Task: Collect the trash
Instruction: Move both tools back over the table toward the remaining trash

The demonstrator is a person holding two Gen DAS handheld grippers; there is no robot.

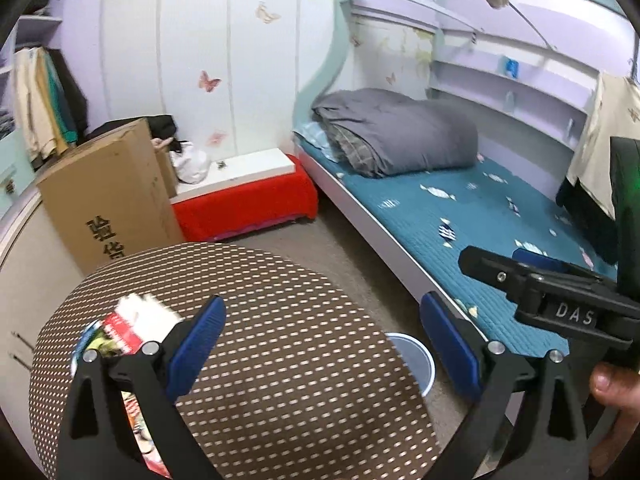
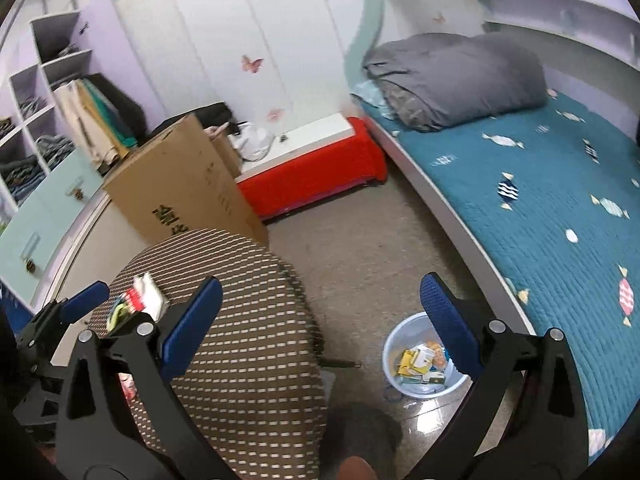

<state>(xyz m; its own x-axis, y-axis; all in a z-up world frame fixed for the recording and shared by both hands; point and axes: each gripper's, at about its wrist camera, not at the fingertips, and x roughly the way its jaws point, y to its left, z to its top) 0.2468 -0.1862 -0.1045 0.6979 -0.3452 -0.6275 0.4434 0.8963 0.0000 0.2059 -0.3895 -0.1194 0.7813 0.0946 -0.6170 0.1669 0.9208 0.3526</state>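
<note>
We hold the left claw (image 1: pixel 320 344) and right claw (image 2: pixel 320 328) released and empty. Some wrappers already lie in the bin (image 2: pixel 420 390) on the floor, while packets (image 2: pixel 138 304) remain on the round worktop (image 2: pixel 248 360), so we judge the job partly done.

The left gripper (image 1: pixel 322 334) has its 2 blue-padded fingers (image 1: pixel 196 344) spread wide apart — nothing between them. The right gripper (image 2: pixel 320 320) is likewise fully spread and empty, its fingers (image 2: pixel 450 324) well separated. In the left view the right gripper (image 1: pixel 532 280) sits just beside it, level, with what looks like a thumb (image 1: pixel 612 384) of the hand below — partly cropped.
</note>
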